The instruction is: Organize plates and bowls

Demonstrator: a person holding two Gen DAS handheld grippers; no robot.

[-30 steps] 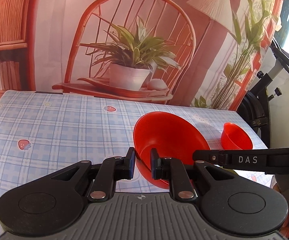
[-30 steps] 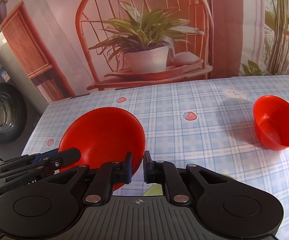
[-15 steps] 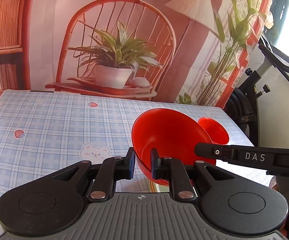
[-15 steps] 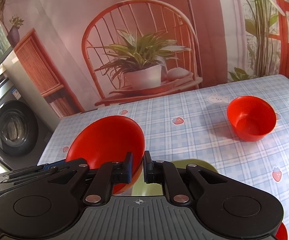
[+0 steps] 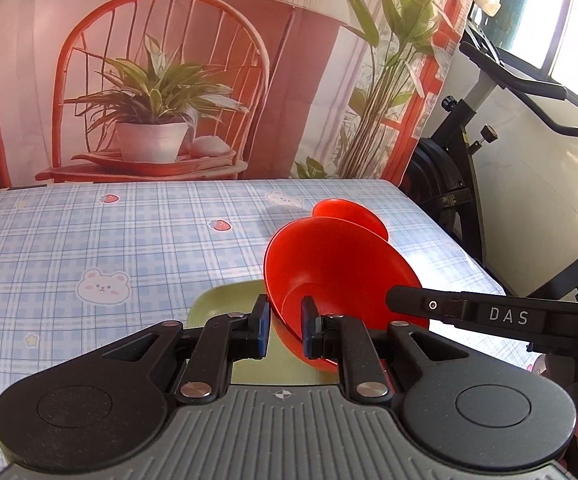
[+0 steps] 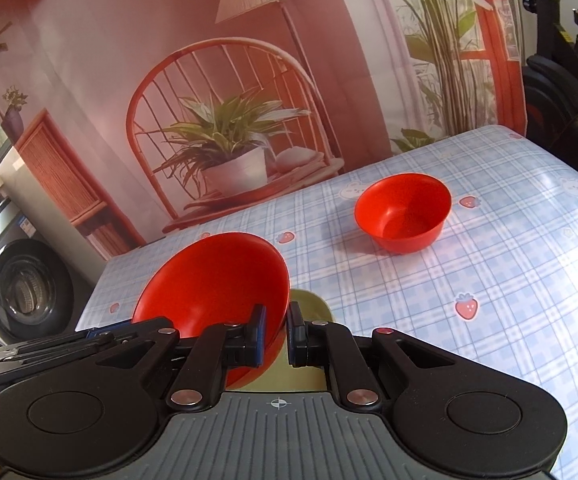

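Since the earlier frames both grippers have travelled with the large red bowl (image 5: 341,276) rightwards over the table; the backdrop has slid left in both views, and a pale green plate (image 5: 229,300) now shows beneath the bowl where only cloth was visible before.

Left gripper (image 5: 285,328): jaws closed on the near-left rim of the large red bowl, one pad inside the wall and one outside. Bowl tilted, its opening turned toward the left gripper.

Right gripper (image 6: 276,336): jaws nearly together, pinching the same bowl's (image 6: 213,284) rim at the bowl's right side. Its black finger marked DAS crosses the right of the left wrist view.

Bowl is held off the table, above the green plate (image 6: 313,308), near edge of the table. Cannot tell whether the bowl's underside touches the plate.

Small red bowl (image 6: 403,212): upright on the blue checked tablecloth (image 6: 489,264), farther and to the right, well apart from the held bowl. In the left wrist view it (image 5: 349,216) is partly hidden behind the large bowl.

Behind the table: printed backdrop (image 5: 161,80); exercise bike (image 5: 489,160) at right; washing machine (image 6: 21,288) at left.
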